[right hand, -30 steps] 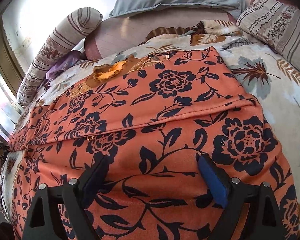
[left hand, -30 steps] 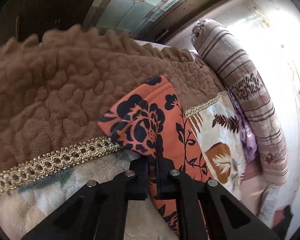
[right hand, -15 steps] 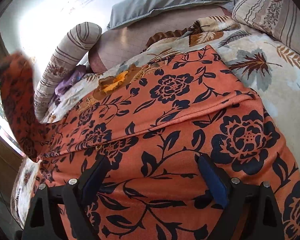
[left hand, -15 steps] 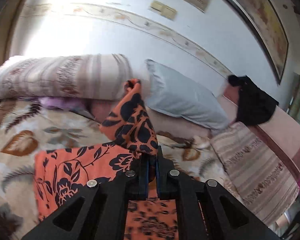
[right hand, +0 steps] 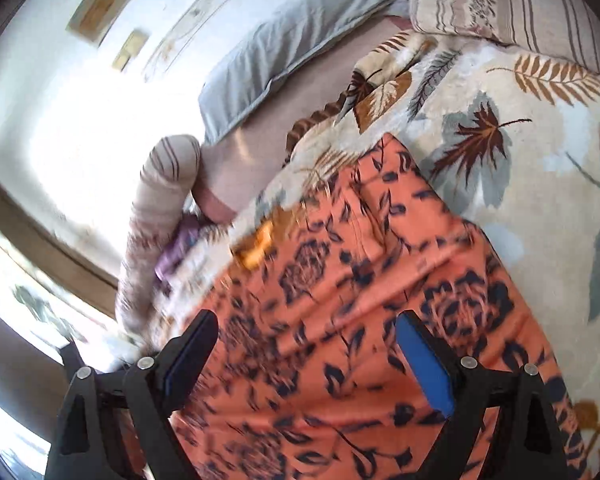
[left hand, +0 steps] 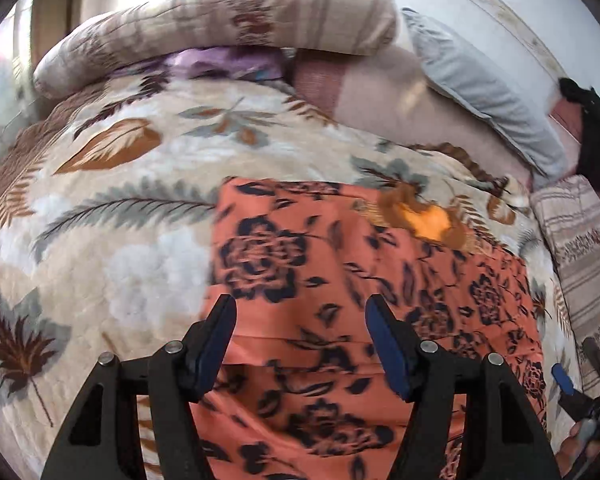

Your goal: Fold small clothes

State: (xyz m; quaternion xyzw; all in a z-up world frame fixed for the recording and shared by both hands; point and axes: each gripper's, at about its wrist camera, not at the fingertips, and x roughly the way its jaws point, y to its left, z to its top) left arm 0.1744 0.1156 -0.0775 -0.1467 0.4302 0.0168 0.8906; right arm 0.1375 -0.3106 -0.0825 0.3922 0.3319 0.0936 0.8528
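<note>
An orange garment (left hand: 300,280) with dark blue flowers lies folded over itself on the leaf-patterned bedspread (left hand: 100,208). My left gripper (left hand: 300,320) hangs above its near part with jaws opening and nothing between the pads; the cloth lies below them. The right gripper (left hand: 568,384) shows at the right edge of the left wrist view, with a hand under it. In the right wrist view the same garment (right hand: 360,300) fills the middle, blurred, and my right gripper (right hand: 304,340) stands open over it without touching cloth.
A striped bolster (left hand: 220,28) and a purple cloth (left hand: 220,64) lie at the head of the bed. A grey pillow (left hand: 488,92) leans on the wall, a striped pillow (left hand: 580,248) sits at the right, and a black item (left hand: 596,140) hangs beyond it.
My left gripper carried a flap of the garment up and across the bed, laid it over the rest and let go. The right gripper stayed open and rolled, tilting its view.
</note>
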